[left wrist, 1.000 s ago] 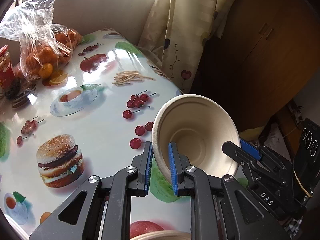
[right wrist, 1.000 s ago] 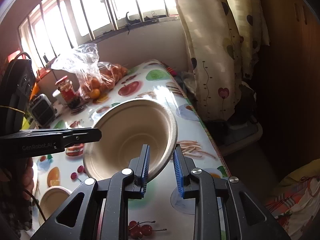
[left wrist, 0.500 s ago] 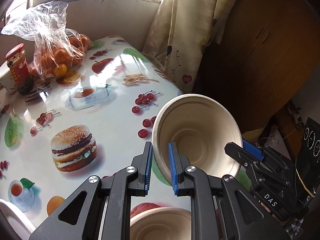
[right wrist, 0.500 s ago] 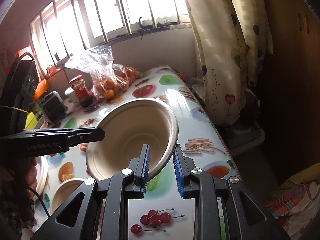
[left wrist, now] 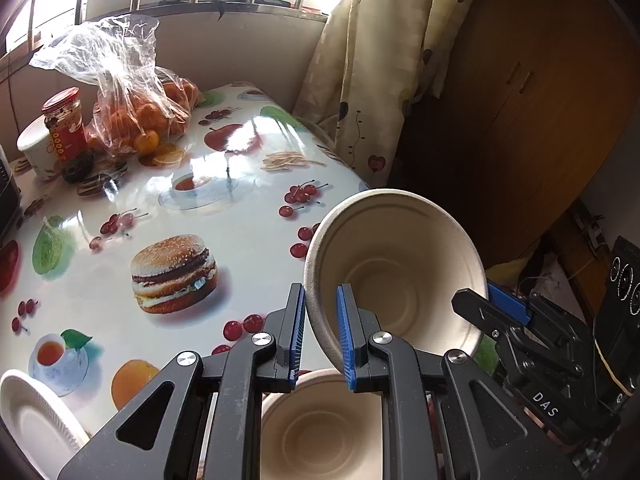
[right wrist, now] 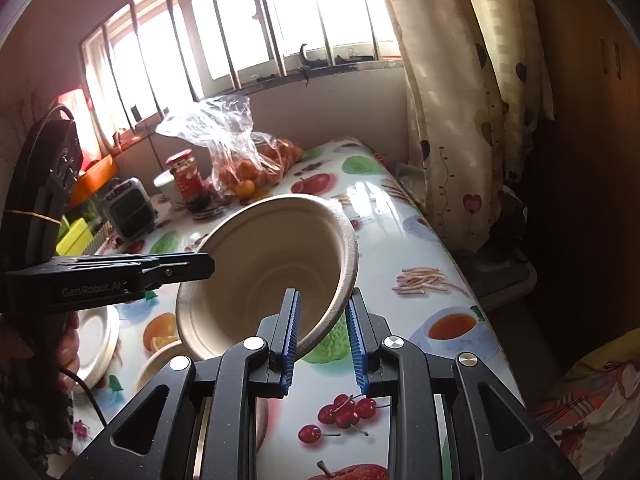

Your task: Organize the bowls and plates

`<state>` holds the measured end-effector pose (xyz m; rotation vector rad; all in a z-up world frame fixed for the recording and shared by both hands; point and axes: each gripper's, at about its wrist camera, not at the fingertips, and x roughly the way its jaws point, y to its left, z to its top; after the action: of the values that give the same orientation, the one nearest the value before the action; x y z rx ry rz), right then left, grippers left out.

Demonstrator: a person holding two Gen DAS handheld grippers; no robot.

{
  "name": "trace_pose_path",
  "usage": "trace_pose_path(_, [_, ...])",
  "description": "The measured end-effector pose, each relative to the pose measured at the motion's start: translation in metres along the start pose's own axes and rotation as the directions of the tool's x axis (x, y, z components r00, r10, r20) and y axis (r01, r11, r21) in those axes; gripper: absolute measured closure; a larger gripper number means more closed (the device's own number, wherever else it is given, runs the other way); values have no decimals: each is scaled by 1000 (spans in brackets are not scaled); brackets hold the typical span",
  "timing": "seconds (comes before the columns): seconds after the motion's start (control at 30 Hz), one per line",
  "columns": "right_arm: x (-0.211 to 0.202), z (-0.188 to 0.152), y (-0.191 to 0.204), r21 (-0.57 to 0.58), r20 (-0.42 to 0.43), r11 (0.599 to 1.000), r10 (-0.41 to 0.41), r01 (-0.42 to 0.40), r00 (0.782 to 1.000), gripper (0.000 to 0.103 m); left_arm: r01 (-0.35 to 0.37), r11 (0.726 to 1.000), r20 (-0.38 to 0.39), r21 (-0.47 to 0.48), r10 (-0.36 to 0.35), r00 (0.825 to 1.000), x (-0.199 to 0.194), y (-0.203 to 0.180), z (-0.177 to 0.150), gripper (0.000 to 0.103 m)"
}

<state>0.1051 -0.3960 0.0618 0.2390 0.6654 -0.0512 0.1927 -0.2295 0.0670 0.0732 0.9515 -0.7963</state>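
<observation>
A: What changed over the last second?

B: A second bowl [left wrist: 320, 432] has come into view right under your left gripper [left wrist: 320, 332].

A: My grip?

B: Both nearly closed on the carried bowl [left wrist: 394, 276]; right gripper [right wrist: 324, 332] pinches the opposite rim. It hangs tilted over the bench [left wrist: 240, 240], likely ready to nest.

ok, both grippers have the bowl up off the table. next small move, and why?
Probably lower the held bowl into the second bowl sitting on the table right beneath. Both the left gripper and right gripper clamp opposite rims, and the held bowl hangs tilted, so level it first.
</observation>
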Motion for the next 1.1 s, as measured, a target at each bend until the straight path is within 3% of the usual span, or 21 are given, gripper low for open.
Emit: trace_pose_path(1.1, [-33, -42, 45, -55, -4, 997, 56, -56, 998, 80, -18, 998, 36, -61, 20, 999, -44, 17, -67, 86])
